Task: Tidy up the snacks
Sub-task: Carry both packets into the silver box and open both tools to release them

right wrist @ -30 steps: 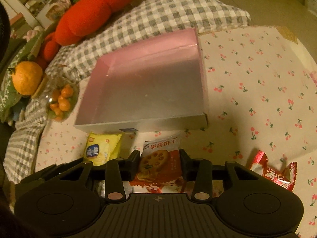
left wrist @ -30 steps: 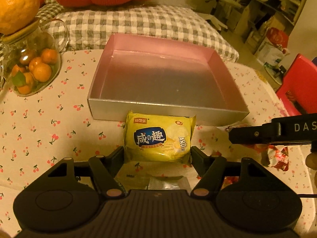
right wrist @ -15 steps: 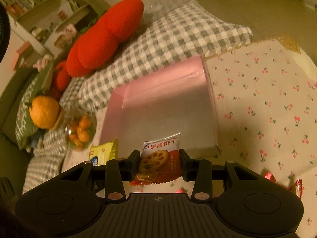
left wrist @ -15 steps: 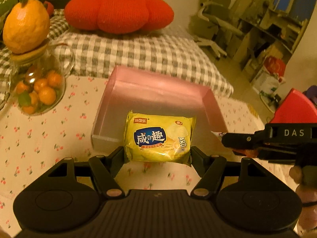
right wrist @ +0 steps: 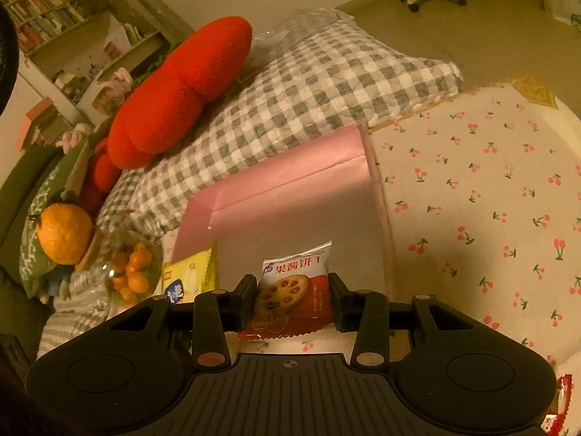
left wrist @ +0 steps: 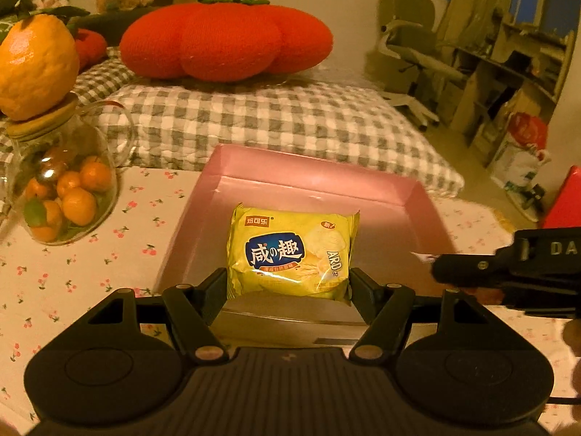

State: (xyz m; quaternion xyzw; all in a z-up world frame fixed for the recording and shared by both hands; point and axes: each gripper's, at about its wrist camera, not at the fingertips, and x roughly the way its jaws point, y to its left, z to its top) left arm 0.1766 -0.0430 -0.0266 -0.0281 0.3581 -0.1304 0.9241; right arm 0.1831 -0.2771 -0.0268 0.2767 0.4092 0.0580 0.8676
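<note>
My left gripper [left wrist: 288, 285] is shut on a yellow cracker packet [left wrist: 292, 254] and holds it in the air over the near edge of the pink tray [left wrist: 316, 170]. My right gripper [right wrist: 292, 299] is shut on a red and white jam biscuit packet [right wrist: 292, 290], also lifted, above the tray's near side [right wrist: 290, 196]. The yellow packet shows at the left in the right wrist view [right wrist: 189, 276]. The right gripper shows at the right edge of the left wrist view [left wrist: 508, 269]. The tray's inside is bare.
A glass jar of small oranges [left wrist: 61, 189] with a large orange [left wrist: 34, 65] on its lid stands left of the tray. A checked cushion [left wrist: 272, 120] and a red pumpkin pillow [left wrist: 225, 40] lie behind. A red snack packet [right wrist: 561, 410] lies on the cherry-print cloth [right wrist: 490, 200] at right.
Both grippers have lifted their packets off the cloth and carried them up and forward over the tray's near edge. Both stay shut on the packets.
</note>
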